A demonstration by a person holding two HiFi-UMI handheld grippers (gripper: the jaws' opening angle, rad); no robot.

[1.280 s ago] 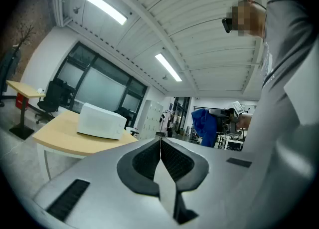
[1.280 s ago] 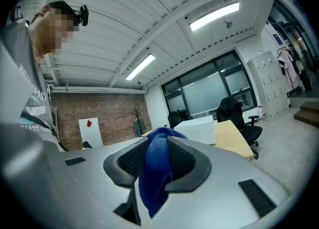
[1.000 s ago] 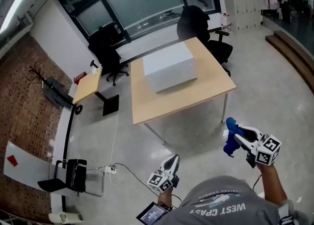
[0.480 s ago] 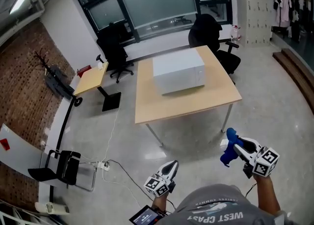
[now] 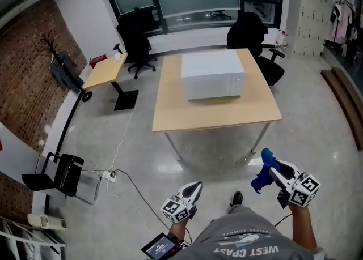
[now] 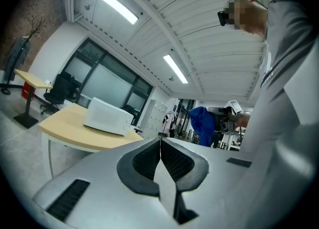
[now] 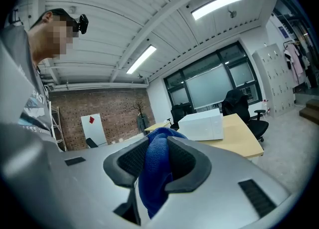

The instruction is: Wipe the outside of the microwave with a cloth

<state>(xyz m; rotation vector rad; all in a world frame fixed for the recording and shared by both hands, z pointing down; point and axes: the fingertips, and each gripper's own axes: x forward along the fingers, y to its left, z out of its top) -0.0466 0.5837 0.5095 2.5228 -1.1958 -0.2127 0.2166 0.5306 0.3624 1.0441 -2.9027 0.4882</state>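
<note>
The white microwave (image 5: 212,74) stands on a light wooden table (image 5: 170,111) some way ahead of me; it also shows in the left gripper view (image 6: 107,115) and the right gripper view (image 7: 202,124). My right gripper (image 5: 266,162) is shut on a blue cloth (image 5: 262,177), which bulges between its jaws (image 7: 155,173). My left gripper (image 5: 195,186) is shut with nothing in it (image 6: 160,145). Both grippers hang low over the floor, well short of the table.
Black office chairs (image 5: 252,35) stand behind the table. A smaller side desk (image 5: 105,72) sits at the left. A cable and power strip (image 5: 110,175) lie on the floor beside a black folding chair (image 5: 62,175). A brick wall (image 5: 22,83) runs along the left.
The table and microwave have swung toward the middle of the head view and squared up. Both grippers have shifted slightly lower in the frame, the right still holding the cloth.
</note>
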